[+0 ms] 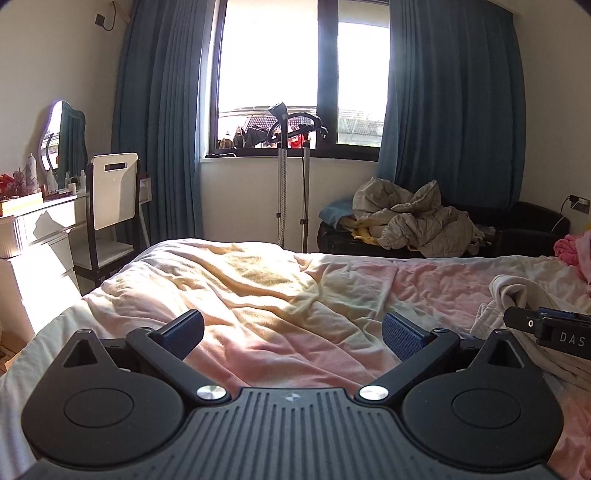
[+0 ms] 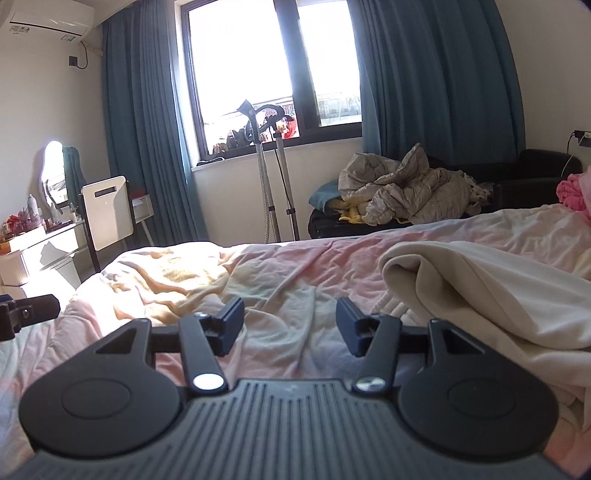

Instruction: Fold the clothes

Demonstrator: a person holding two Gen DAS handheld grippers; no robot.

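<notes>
the only readable lettering is "das" in pale capitals, cut off by the frame edge, on the black body of the right gripper (image 1: 554, 332) at the far right of the left wrist view.

Two grippers: left gripper (image 1: 291, 334), right gripper (image 2: 290, 325), two fingers each; one bed (image 1: 258, 295); one cream garment (image 2: 480, 295) on it; one pink heap (image 2: 570, 192) at far right edge; one window (image 1: 295, 74), two panes; two blue curtains: left curtain (image 1: 159, 129), right curtain (image 1: 454, 110); one white chair (image 1: 114, 190); one mirror (image 1: 66, 136); one garment steamer stand (image 1: 282, 177); one dark sofa (image 2: 528, 177), one grey quilt pile (image 2: 406, 192) on it; one air conditioner (image 2: 48, 18)
</notes>
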